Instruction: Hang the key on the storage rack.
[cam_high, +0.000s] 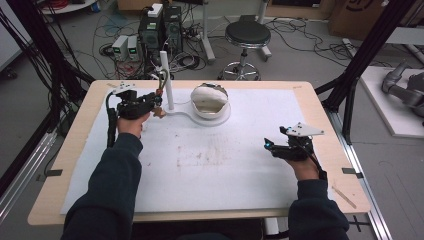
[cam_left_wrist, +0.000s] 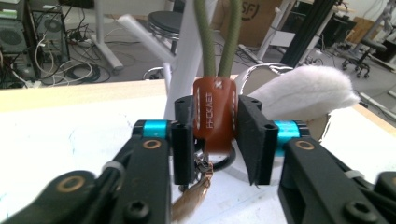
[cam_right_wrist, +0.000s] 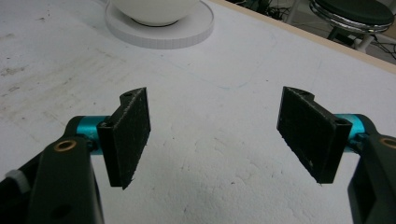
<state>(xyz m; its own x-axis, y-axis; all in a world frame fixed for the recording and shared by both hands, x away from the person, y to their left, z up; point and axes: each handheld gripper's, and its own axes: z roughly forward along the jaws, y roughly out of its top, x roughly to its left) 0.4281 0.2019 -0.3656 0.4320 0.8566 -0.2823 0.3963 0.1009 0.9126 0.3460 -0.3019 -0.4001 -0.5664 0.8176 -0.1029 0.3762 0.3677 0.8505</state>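
- The left gripper (cam_left_wrist: 212, 135) is closed right up on a brown leather tag (cam_left_wrist: 214, 114); it's squeezed between both pads, centre of the left gripper view.
- Two olive cords (cam_left_wrist: 205, 42) are seen running up from the tag, beside a white stand (cam_high: 166, 82) at upper centre of the high view.
- A white bowl (cam_high: 210, 100) is parked just right of that stand.
- The right gripper (cam_high: 270, 145), right of centre in the high view, is spread wide with nothing held over the white mat (cam_high: 210, 170).

high: above, facing forward-down | gripper views: close, low, along jaws | shared: white stand (cam_high: 210, 114)
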